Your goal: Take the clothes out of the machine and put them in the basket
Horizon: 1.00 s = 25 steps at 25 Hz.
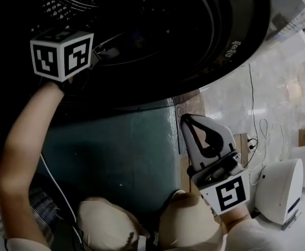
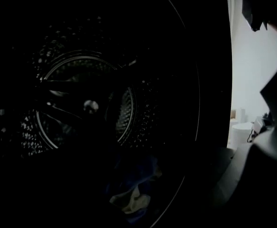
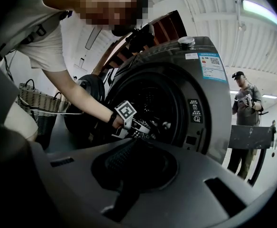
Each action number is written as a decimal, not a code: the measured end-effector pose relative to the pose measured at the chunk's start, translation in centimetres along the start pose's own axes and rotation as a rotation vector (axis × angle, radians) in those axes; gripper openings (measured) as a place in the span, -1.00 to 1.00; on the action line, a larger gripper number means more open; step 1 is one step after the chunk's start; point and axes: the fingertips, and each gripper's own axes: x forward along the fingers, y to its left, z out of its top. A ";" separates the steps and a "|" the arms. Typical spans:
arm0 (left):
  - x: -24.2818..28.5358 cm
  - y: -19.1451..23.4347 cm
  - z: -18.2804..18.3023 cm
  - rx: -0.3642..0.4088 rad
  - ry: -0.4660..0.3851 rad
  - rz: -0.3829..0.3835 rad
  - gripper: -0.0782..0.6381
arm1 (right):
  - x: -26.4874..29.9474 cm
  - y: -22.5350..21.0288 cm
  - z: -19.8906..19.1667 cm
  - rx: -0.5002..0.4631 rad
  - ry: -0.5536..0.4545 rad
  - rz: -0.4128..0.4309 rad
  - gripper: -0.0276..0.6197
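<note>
The washing machine [image 3: 200, 94] stands with its door [image 3: 84, 103] swung open to the left. My left gripper [image 1: 104, 51] reaches into the dark drum [image 2: 81, 103]; its marker cube [image 1: 62, 54] sits at the opening. From outside, the left gripper [image 3: 145, 126] shows at the drum mouth. A blue and pale bundle of clothes [image 2: 131, 198] lies at the drum's bottom, below and ahead of the left jaws, which are lost in the dark. My right gripper [image 1: 187, 120] hangs outside, low in front of the machine, shut and empty. A wicker basket [image 3: 34, 99] stands left of the door.
The machine's dark front panel [image 1: 116, 156] is right before my knees. Cables [image 1: 257, 135] trail over the pale floor at the right, beside white rounded devices [image 1: 280, 184]. Another person [image 3: 245, 103] stands to the machine's right.
</note>
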 end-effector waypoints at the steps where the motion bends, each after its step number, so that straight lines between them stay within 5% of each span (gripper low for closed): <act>1: 0.8 0.1 0.0 0.049 0.027 -0.010 0.55 | -0.1 -0.2 -0.1 0.002 -0.001 -0.005 -0.88; 8: 5.4 -1.0 -4.5 0.330 0.263 -0.110 0.56 | -1.5 -1.6 -0.9 0.019 0.007 -0.043 -0.88; 15: 8.0 0.7 -8.9 0.548 0.530 -0.102 0.60 | -3.0 -3.0 -1.7 0.029 0.019 -0.090 -0.88; 25: 9.4 2.2 -13.6 0.593 0.712 -0.098 0.67 | -4.6 -3.6 -2.6 0.010 0.057 -0.123 -0.88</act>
